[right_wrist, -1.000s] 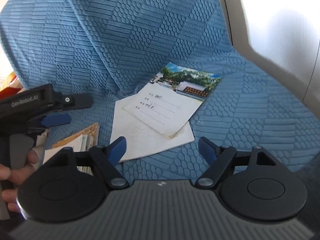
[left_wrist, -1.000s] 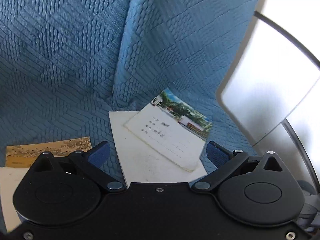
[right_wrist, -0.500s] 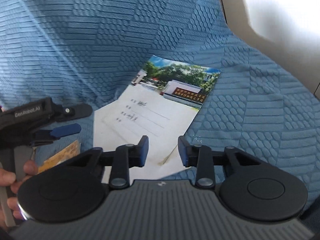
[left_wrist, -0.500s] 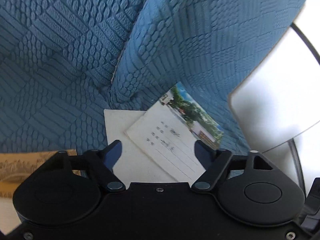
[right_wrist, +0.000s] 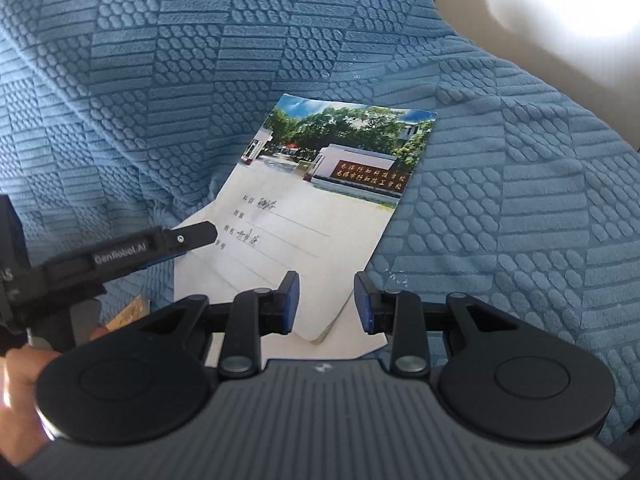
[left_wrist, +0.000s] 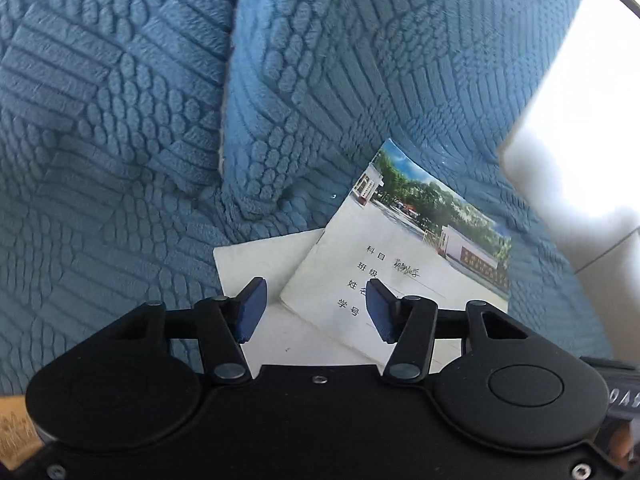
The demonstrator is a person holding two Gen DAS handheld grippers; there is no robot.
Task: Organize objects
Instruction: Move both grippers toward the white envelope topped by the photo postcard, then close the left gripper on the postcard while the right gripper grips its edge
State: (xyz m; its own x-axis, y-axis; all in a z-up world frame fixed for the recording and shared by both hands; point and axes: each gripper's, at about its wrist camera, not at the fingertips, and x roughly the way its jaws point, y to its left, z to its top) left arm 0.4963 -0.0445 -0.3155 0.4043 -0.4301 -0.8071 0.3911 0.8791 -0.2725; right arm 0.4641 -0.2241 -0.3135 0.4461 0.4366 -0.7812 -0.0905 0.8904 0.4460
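A notebook with a photo cover and handwritten lines lies on a plain white booklet on the blue textured sofa cover. My left gripper hovers just over the notebook's left corner. Its jaws are closing and the blue pads do not press on anything. In the right wrist view the same notebook lies slanted. My right gripper stands narrowed over the notebook's near corner, which pokes between the pads untouched. The left gripper reaches in from the left over the white booklet.
The sofa cover folds into a crease behind the papers. A pale armrest rises on the right. A yellow-brown booklet peeks out at the left beside the hand holding the left gripper.
Both grippers have come down and forward onto the notebook, which now looms larger. Both pairs of jaws have narrowed, the right first, the left still narrowing.
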